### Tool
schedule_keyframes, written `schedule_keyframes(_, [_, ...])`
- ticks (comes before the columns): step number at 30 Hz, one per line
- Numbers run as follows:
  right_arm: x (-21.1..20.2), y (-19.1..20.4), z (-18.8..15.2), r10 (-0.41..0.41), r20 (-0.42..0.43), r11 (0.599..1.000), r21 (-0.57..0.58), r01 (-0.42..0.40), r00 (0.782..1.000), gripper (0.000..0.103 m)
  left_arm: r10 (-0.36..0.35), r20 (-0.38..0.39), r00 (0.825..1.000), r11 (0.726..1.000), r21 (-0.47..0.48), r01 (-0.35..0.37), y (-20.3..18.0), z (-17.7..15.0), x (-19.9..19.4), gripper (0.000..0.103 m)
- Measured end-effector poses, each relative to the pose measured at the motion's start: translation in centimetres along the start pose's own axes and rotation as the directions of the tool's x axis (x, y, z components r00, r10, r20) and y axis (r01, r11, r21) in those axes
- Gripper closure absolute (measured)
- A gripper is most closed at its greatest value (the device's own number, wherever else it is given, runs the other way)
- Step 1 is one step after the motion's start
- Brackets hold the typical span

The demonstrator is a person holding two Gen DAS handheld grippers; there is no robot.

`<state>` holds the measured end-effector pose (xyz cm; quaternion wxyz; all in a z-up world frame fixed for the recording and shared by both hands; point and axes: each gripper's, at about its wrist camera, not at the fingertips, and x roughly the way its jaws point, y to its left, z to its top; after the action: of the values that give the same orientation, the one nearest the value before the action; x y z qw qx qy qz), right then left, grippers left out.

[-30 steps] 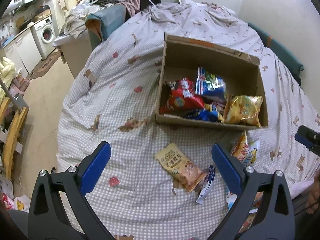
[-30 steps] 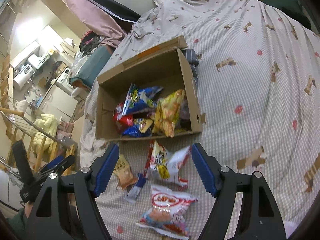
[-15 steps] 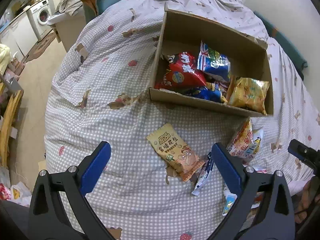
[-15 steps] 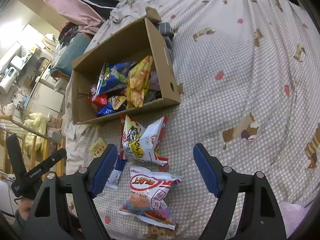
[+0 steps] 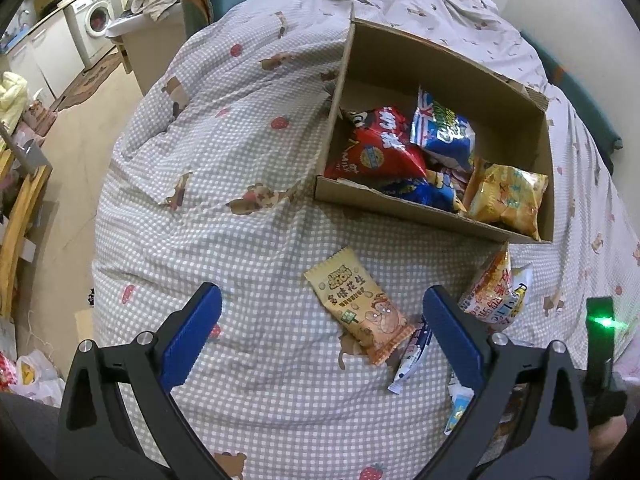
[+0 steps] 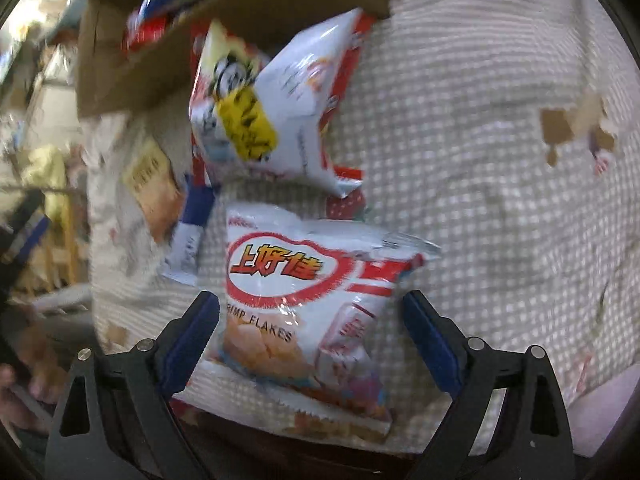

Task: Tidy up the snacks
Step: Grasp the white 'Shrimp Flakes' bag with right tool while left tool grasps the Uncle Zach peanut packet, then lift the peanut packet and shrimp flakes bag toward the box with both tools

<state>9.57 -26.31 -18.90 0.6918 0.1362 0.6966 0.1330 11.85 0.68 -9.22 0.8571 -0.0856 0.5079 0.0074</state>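
Observation:
A cardboard box on the checked bedspread holds several snack bags, among them a red one, a blue one and a yellow one. In front of it lie a tan peanut packet, a white and red bag and a shrimp flakes bag. My left gripper hangs open above the peanut packet. My right gripper straddles the shrimp flakes bag with its jaws opening; the pads do not press on it.
A small blue and white sachet lies right of the peanut packet. Beyond the bed's left edge are the floor, a washing machine and a wooden rack. The box's front wall stands just beyond the loose bags.
The right gripper dropped and tipped down until the shrimp flakes bag lies between its jaws, which widened. The left gripper tilted down a little over the peanut packet.

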Motion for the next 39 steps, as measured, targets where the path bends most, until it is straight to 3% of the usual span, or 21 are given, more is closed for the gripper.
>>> schedule_keyframes(1, [0.1,0.4,0.0,-0.013,0.002,1.0,-0.021,0.013,1.0,0.014,0.003,-0.001,1.0,1.0,-0.009,-0.003,0.2,0.1,0.0,0.003])
schedule_keyframes(2, [0.1,0.8,0.0,-0.027,0.003,0.999,-0.044,0.027,1.0,0.029,0.01,-0.003,1.0,1.0,-0.023,-0.01,0.5,0.2,0.1,0.003])
schedule_keyframes(3, [0.0,1.1,-0.2,-0.015,-0.001,0.998,-0.062,0.015,1.0,0.038,0.023,-0.008,1.0,0.999,-0.045,-0.023,0.9,0.3,0.3,0.003])
schedule_keyframes(8, [-2.2,1.2,-1.1,0.037,0.04,0.994,-0.105,-0.032,0.999,0.053,-0.001,-0.081,0.997,0.982,-0.187,-0.014,3.1,0.7,2.4,0.003])
schedule_keyframes(10, [-3.6,0.8,-1.6,0.097,0.062,0.989,-0.116,-0.089,0.993,0.053,-0.024,-0.135,0.991,0.976,-0.217,-0.006,3.0,0.5,3.7,0.004])
schedule_keyframes(15, [-5.5,-0.2,-1.9,0.126,0.119,0.988,-0.102,-0.114,0.985,0.053,-0.03,-0.217,0.976,0.976,-0.216,-0.018,0.5,-0.4,6.5,0.005])
schedule_keyframes(20, [-6.1,-1.0,-2.1,0.129,0.147,0.989,-0.093,-0.116,0.981,0.053,-0.033,-0.313,0.949,0.98,-0.198,-0.032,-2.5,-2.0,10.1,0.03])
schedule_keyframes(25, [-6.8,-1.9,-2.3,0.137,0.155,0.988,-0.091,-0.124,0.978,0.053,0.01,-0.328,0.944,0.978,-0.192,-0.078,-3.7,-2.5,11.8,0.031])
schedule_keyframes(32, [-6.9,-0.8,-2.3,0.144,0.161,0.984,-0.123,-0.125,0.976,0.053,0.022,-0.335,0.942,0.984,-0.16,-0.08,-4.2,-3.0,11.8,0.062])
schedule_keyframes(39, [-7.2,-0.2,-2.3,0.157,0.172,0.982,-0.133,-0.135,0.973,0.053,0.028,-0.331,0.943,0.984,-0.155,-0.083,-1.5,-3.4,9.6,0.07])
